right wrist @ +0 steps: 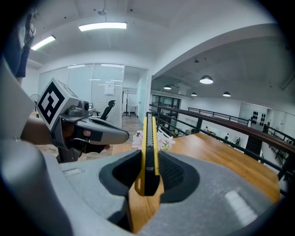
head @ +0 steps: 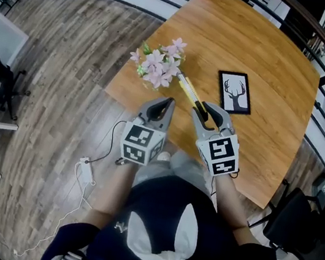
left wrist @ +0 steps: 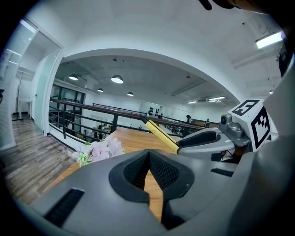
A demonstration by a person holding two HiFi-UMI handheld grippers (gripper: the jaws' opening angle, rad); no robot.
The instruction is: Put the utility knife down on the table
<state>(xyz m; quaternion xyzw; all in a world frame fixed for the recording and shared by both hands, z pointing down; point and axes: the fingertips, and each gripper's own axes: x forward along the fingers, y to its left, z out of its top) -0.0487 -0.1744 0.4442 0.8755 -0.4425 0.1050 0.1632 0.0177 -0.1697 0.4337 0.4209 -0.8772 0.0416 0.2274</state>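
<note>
Utility knife (head: 188, 91) clamped in R tool (head: 205, 111), L tool (head: 168, 102) closed, flowers (head: 159, 65) ahead, frame (head: 234, 92) nearby

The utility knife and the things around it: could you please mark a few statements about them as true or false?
1. The right claw grips the utility knife. True.
2. The utility knife lies flat on the table. False: it is held up off the table.
3. The left claw holds the flowers. False: it is shut and empty, and the flowers lie on the table.
4. A framed deer picture lies on the table. True.
</note>
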